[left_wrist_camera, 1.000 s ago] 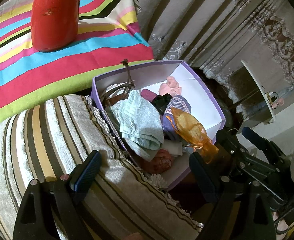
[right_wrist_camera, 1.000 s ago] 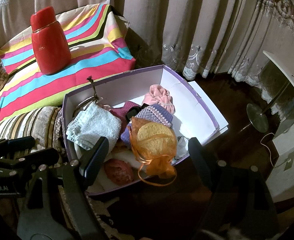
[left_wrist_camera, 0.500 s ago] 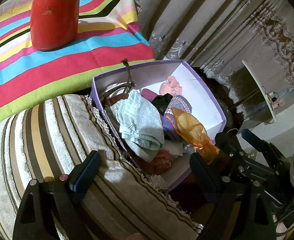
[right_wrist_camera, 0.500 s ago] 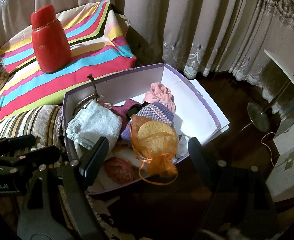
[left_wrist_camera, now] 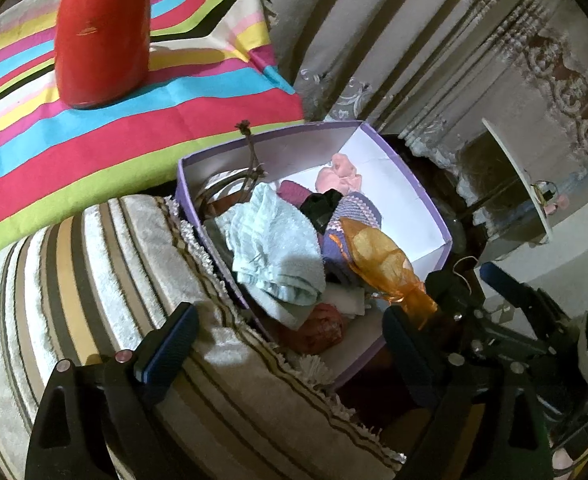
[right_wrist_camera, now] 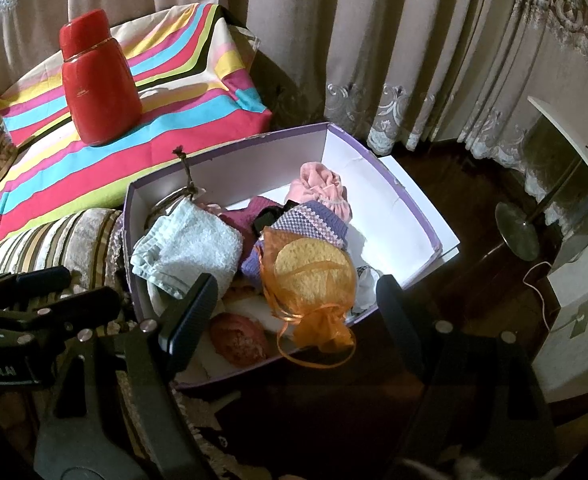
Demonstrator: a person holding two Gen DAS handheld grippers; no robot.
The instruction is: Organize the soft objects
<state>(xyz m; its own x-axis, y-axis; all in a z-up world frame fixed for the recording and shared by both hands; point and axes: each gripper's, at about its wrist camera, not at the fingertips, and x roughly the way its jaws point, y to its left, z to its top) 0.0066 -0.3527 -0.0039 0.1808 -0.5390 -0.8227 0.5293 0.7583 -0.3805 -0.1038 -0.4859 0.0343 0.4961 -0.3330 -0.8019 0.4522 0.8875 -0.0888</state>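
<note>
Nothing has shifted in the last second: my left tongs (left_wrist_camera: 285,348) and right tongs (right_wrist_camera: 294,312) hang spread and empty, tilted down over the purple box (right_wrist_camera: 414,208), where the towel (right_wrist_camera: 193,252), orange pouch (right_wrist_camera: 310,280) and knitwear already lie, so sorting looks nearly done.

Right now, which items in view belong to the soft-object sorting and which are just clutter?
Job items:
purple box
light blue towel
orange mesh pouch
pink cloth
purple knit piece
reddish bundle

Just lying about:
red flask
striped cloth
striped cushion
curtains
fan stand
</note>
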